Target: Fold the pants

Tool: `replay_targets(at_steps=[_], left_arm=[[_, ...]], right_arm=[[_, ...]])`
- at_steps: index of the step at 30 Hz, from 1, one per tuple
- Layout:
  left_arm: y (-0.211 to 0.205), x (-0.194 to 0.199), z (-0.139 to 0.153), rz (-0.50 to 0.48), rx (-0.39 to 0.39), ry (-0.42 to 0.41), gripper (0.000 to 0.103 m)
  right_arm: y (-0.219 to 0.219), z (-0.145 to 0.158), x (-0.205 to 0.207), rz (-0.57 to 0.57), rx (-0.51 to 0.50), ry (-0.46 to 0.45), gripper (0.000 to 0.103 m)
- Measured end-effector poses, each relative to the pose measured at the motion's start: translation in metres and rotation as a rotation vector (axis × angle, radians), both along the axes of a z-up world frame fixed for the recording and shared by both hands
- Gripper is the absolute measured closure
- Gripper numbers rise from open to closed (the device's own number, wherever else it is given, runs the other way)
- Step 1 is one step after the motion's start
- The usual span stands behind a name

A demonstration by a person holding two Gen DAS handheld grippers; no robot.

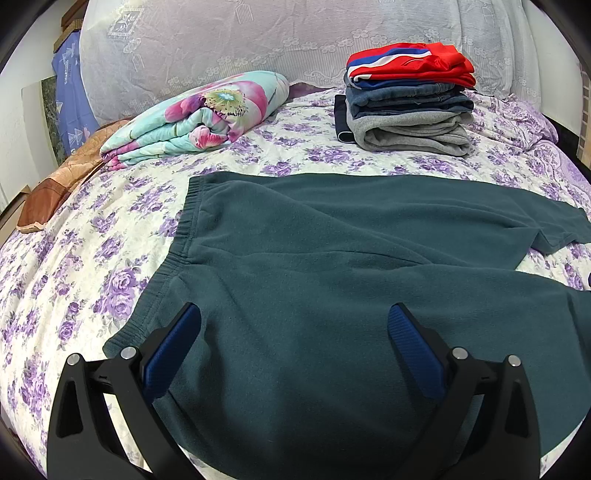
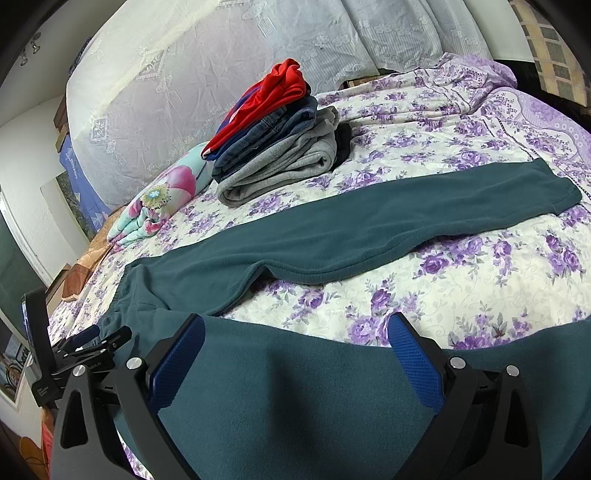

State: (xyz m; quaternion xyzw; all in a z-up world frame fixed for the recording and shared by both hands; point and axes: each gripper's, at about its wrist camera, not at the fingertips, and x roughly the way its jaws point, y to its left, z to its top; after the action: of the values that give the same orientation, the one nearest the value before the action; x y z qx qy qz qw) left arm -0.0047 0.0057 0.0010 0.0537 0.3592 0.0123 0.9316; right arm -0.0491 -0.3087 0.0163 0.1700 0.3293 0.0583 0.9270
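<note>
Pants (image 1: pixel 332 258) spread flat on bed (image 1: pixel 92 258), waistband left, legs right. Behind: rolled blanket (image 1: pixel 195 114) left, clothes stack (image 1: pixel 406 99) right. Curtain (image 1: pixel 258 33) behind both.

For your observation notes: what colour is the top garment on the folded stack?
Red, with blue and white stripes; clearest in the left wrist view.

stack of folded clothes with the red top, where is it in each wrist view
Left wrist: the stack of folded clothes sits upper right, beyond the teal pants.
Right wrist: the stack sits upper left of centre, tilted, beyond the pants.
Shared landmark: the floral folded blanket, left of the stack in both.
</note>
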Motion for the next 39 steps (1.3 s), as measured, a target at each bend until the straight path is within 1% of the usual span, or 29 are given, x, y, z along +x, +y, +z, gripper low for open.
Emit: replay_targets(at_steps=[23,25,28,30,31,33,35,36,37,39], left_arm=[[0.000,0.000,0.000,0.000,-0.003,0.000,0.004],[0.001,0.000,0.000,-0.002,-0.011,0.003,0.004],[0.008,0.001,0.002,-0.002,-0.043,0.015,0.004],[0.018,0.004,0.007,0.004,-0.075,0.018,0.004],[0.023,0.007,0.011,0.007,-0.078,0.016,0.004],[0.034,0.014,0.023,0.034,-0.049,-0.008,0.004],[0.044,0.026,0.038,0.070,0.011,-0.042,0.004],[0.047,0.032,0.043,0.071,0.024,-0.047,0.004],[0.051,0.044,0.048,0.068,0.038,-0.044,0.004],[0.060,0.063,0.049,0.090,0.031,-0.029,0.004]], right_arm=[[0.000,0.000,0.000,0.000,0.002,0.000,0.003],[0.000,-0.001,-0.001,0.004,0.001,-0.003,0.003],[0.000,0.000,-0.001,0.004,0.003,-0.004,0.003],[0.000,-0.001,-0.001,0.004,0.006,-0.002,0.003],[0.000,-0.002,0.000,0.002,0.009,0.002,0.003],[0.000,-0.004,0.000,0.001,0.015,0.010,0.003],[0.000,-0.005,-0.001,0.004,0.026,0.005,0.003],[0.001,-0.004,-0.001,0.007,0.032,-0.003,0.003],[0.002,-0.001,-0.004,0.021,0.044,-0.031,0.003],[0.005,0.010,-0.002,0.062,0.048,-0.076,0.003]])
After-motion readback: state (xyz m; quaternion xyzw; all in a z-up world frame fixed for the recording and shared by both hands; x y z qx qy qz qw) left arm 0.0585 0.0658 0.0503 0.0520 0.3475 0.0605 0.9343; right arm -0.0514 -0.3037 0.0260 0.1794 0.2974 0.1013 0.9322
